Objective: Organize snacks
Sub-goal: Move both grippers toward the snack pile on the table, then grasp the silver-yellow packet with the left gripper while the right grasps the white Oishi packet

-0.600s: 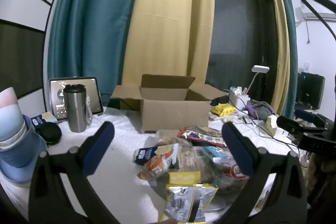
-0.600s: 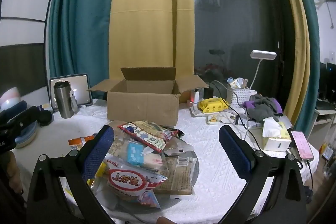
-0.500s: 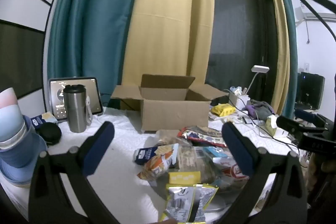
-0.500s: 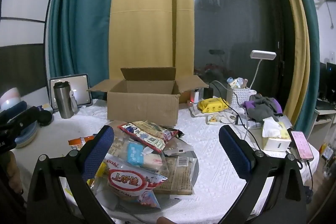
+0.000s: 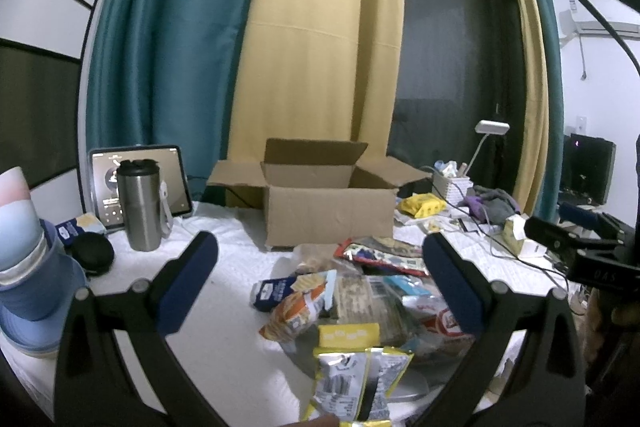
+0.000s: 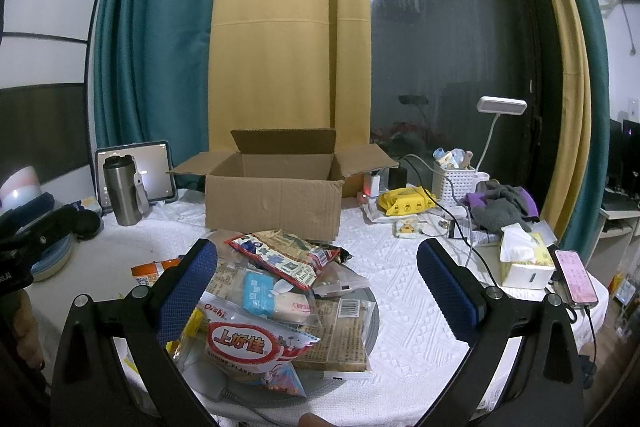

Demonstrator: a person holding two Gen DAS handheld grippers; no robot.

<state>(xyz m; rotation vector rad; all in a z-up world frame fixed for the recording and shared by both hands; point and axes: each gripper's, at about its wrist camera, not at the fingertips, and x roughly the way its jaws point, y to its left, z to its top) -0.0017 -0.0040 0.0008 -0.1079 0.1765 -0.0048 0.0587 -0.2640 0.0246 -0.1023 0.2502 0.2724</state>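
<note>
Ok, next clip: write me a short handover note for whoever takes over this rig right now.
Left gripper: open, holding nothing, above the near side of the snack pile.
Right gripper: open, holding nothing, aimed over the same pile, seen in its own view around the red Oishi bag.
Cardboard box: behind the pile on the white tablecloth, flaps open; what shows of its inside looks bare, though the floor is hidden.
Done: no snack visibly packed so far.
Left: presumably the whole pile goes into the box. The red and green packet on top looks like an easy first pick.
</note>
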